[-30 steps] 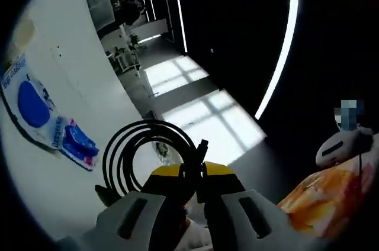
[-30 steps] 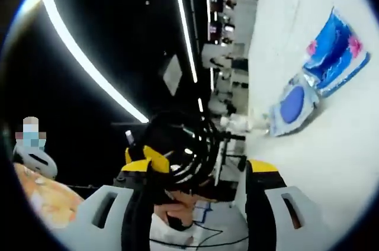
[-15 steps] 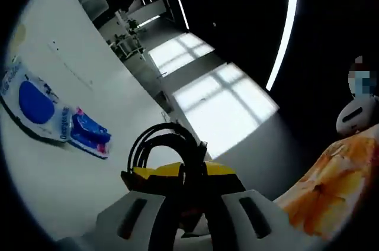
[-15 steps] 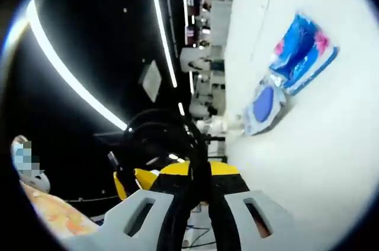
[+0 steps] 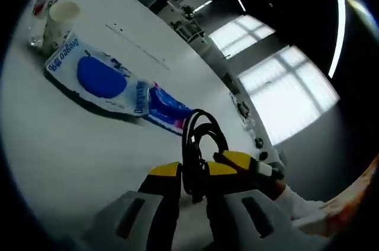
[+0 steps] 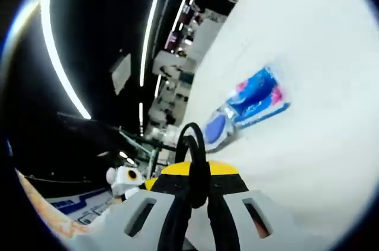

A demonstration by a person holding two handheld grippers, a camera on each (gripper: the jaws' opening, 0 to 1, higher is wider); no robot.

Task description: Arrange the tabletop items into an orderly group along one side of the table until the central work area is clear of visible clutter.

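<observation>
Above open white table [image 5: 53, 144], both grippers clamp the coiled cable [image 5: 198, 144].

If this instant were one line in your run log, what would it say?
left gripper: shut on black cable | right gripper: shut on black cable | blue packets: lying on white table | paper cup: far end

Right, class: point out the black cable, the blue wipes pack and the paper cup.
cable [image 5: 198, 138], left gripper view, top of loop
wipes pack [image 5: 95, 79], left gripper view, blue oval
cup [image 5: 62, 13], left gripper view, rim

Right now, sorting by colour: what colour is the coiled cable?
Black; the coiled cable shows best in the left gripper view.
</observation>
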